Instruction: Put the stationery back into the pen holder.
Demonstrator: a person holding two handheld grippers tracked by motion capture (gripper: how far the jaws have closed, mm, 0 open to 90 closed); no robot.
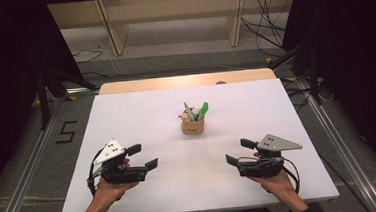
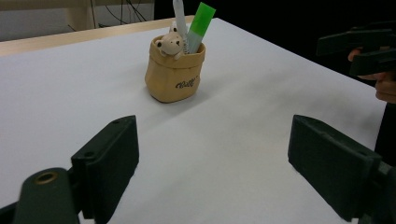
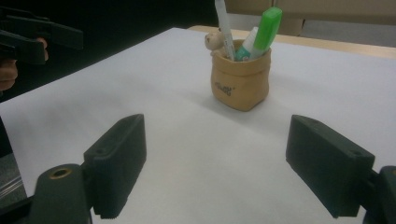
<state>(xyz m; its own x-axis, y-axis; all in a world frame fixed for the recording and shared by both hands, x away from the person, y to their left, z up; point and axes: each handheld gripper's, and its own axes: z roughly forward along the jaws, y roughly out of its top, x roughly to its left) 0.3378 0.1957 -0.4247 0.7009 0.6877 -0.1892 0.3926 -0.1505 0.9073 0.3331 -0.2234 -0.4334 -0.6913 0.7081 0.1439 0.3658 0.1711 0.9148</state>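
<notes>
Reaching for the pen pot (image 1: pixel 193 125) at the frame's centre, keep your left gripper (image 1: pixel 142 157) and right gripper (image 1: pixel 239 151) spread and empty; steady it before lifting the green marker (image 1: pixel 203 108), probably loose

Both forearms come in from the bottom edge of the high view, one on each side. The left hand (image 1: pixel 109 187) grips the left claw (image 1: pixel 143 156), jaws spread wide apart and angled inward toward the middle. Over on the other side, the right hand (image 1: pixel 274 180) holds the right claw (image 1: pixel 239 151), jaws also spread wide, pointing inward. The two claws face each other, well apart, at about the same height. Nothing sits between either pair of jaws.
</notes>
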